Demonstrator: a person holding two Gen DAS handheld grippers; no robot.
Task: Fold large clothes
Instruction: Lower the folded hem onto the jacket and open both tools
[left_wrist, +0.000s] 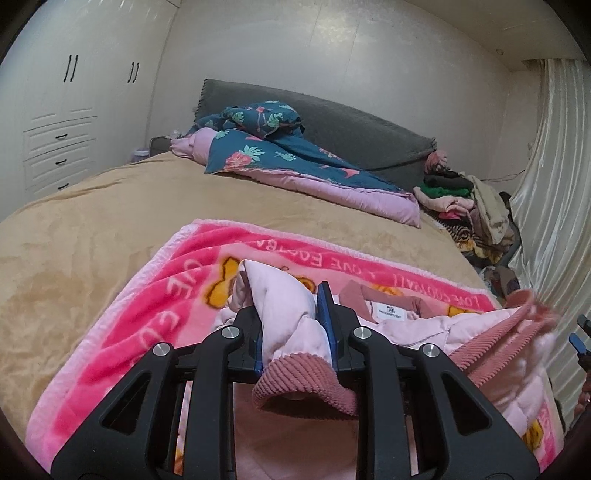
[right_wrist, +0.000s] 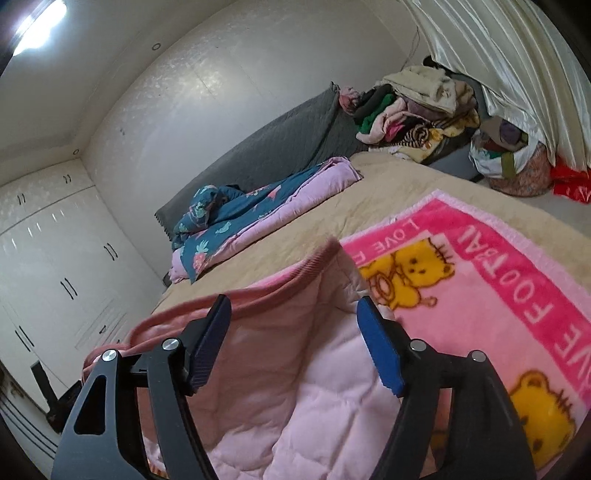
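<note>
A pale pink quilted jacket (left_wrist: 436, 332) with dusty-pink ribbed cuffs and hem lies on a pink cartoon-bear blanket (left_wrist: 177, 280) on the bed. My left gripper (left_wrist: 291, 321) is shut on the jacket's sleeve, just above its ribbed cuff (left_wrist: 306, 387), and holds it raised. In the right wrist view my right gripper (right_wrist: 295, 339) is open and empty, hovering over the jacket's body (right_wrist: 295, 398); the ribbed hem (right_wrist: 295, 277) is lifted and blurred ahead of it. The blanket (right_wrist: 480, 288) lies to its right.
The bed has a tan cover (left_wrist: 110, 206). A blue-and-pink floral quilt (left_wrist: 295, 162) lies by the grey headboard (left_wrist: 351, 125). A clothes pile (left_wrist: 465, 206) and curtain (left_wrist: 546, 184) stand on the right; a white wardrobe (left_wrist: 74, 110) on the left. Bags (right_wrist: 517, 162) sit on the floor.
</note>
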